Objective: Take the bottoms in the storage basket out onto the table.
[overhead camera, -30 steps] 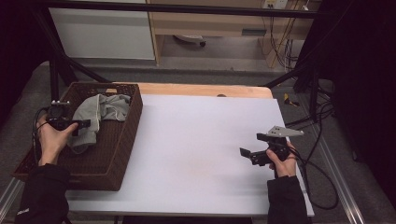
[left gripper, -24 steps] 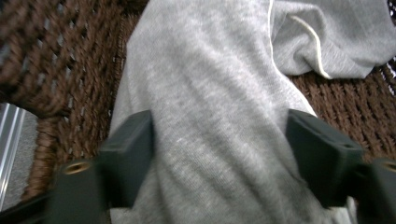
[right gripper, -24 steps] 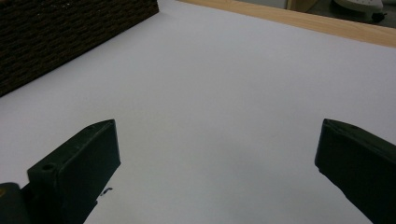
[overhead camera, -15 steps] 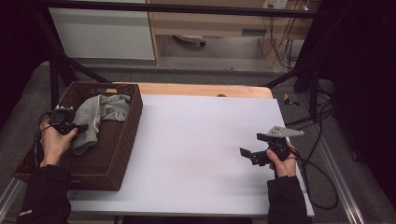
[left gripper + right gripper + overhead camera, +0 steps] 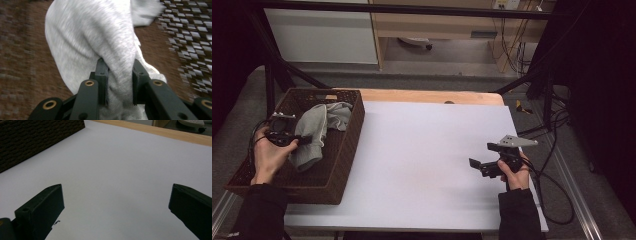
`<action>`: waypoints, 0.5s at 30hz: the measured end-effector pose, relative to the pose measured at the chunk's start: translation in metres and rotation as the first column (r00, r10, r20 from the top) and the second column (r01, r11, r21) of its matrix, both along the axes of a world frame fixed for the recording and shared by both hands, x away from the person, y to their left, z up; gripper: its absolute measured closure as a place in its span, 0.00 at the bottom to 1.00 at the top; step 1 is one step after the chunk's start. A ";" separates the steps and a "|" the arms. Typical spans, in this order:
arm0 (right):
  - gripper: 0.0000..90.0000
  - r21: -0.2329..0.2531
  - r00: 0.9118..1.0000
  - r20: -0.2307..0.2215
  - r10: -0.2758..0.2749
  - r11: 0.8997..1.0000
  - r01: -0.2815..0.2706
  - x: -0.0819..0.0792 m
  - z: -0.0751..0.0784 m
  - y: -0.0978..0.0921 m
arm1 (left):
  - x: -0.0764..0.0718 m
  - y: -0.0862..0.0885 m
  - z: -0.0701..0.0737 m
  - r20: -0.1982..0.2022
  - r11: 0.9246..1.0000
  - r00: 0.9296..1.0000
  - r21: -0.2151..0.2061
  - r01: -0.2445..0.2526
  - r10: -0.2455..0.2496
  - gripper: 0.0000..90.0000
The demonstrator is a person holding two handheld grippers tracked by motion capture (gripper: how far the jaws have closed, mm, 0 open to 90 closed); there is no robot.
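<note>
Now grey cloth (image 5: 100, 42) pinched betw. left gripper (image 5: 120, 82) jaws.

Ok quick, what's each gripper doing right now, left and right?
Left gripper: shut on the grey cloth in the basket.
Right gripper: open, holding nothing, over the table.

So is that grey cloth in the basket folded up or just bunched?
Bunched. The grey cloth lies crumpled in uneven folds inside the wicker basket, and the left gripper pinches a gathered wad of it.
</note>
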State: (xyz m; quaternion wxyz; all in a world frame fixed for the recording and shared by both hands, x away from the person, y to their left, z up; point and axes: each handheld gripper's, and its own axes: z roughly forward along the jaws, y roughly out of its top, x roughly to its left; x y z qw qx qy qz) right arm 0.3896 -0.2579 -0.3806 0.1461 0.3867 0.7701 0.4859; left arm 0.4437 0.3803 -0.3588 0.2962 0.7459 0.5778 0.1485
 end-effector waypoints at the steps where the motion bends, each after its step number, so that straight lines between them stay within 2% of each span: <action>1: 0.00 0.001 1.000 -0.003 -0.001 1.000 0.001 0.000 0.000 0.000 | -0.003 -0.003 0.001 0.000 1.000 1.000 -0.012 0.022 -0.022 0.80; 5: 0.00 0.000 1.000 0.000 0.000 1.000 0.000 0.000 0.000 0.000 | -0.010 -0.016 -0.004 0.008 0.994 0.994 -0.012 0.107 -0.106 0.79; 10: 0.00 -0.004 1.000 0.001 0.003 1.000 -0.003 0.000 0.000 0.000 | -0.012 -0.018 -0.014 0.019 0.992 0.992 0.006 0.128 -0.128 0.75; 12: 0.00 -0.003 1.000 0.001 0.002 1.000 -0.002 0.000 0.000 0.000 | -0.011 -0.015 -0.016 0.017 0.992 0.992 0.027 0.124 -0.124 0.70; 15: 0.00 0.000 1.000 -0.001 -0.002 1.000 0.002 -0.001 0.000 0.000 | -0.011 -0.010 -0.015 0.018 0.994 0.994 0.029 0.107 -0.107 0.52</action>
